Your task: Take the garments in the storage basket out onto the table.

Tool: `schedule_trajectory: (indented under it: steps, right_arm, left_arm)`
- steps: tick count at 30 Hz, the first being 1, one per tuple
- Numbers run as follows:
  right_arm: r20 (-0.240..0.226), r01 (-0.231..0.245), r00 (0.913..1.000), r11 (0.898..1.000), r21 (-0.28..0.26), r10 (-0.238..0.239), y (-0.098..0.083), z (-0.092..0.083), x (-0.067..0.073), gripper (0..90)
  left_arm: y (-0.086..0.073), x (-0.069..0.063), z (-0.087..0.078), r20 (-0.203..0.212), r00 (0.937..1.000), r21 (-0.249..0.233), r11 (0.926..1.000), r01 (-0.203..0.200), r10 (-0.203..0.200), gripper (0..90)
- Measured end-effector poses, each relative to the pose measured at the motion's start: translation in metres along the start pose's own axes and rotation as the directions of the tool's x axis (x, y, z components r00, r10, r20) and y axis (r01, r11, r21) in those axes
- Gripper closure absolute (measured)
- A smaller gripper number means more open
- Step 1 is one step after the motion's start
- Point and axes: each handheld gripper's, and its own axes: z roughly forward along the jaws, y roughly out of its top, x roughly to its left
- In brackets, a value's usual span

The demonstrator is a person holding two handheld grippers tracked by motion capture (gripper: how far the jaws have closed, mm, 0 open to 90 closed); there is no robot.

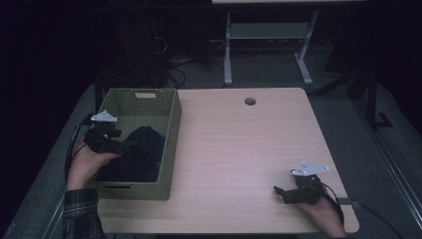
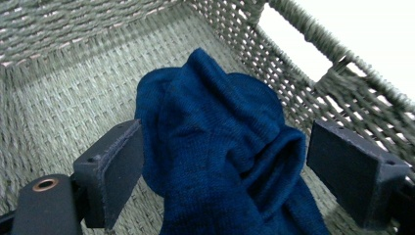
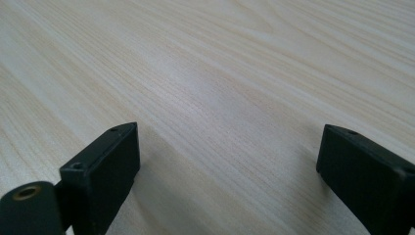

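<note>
A dark blue knitted cloth [image 1: 137, 154] lies crumpled inside a green woven basket [image 1: 169, 144] at the table's left side. My left gripper [image 1: 127, 146] reaches into the basket from its left wall. Its jaws stand wide apart around a raised fold of the blue cloth [image 2: 220, 147], open, with gaps at both pads. My right gripper [image 1: 278, 191] rests low over the bare wood near the table's front right, open with nothing between its jaws [image 3: 227, 171].
The basket wall [image 2: 303, 83] has a handle cutout on its right side in the left gripper view. The light wooden table [image 1: 239, 149] has a round cable hole [image 1: 250, 101] near its far edge. A desk frame and cables stand on the floor beyond.
</note>
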Motion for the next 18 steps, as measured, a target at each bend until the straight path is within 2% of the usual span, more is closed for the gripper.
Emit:
schedule_trajectory:
  steps: [18]
  right_arm:
    - [0.000, -0.001, 1.0000, 1.000, 0.000, 0.001, 0.000, 0.000, 0.000, 8.6]
  left_arm:
    - [-0.012, 0.012, 0.020, -0.020, 0.9996, 0.089, 0.9958, 0.021, -0.019, 14.2]
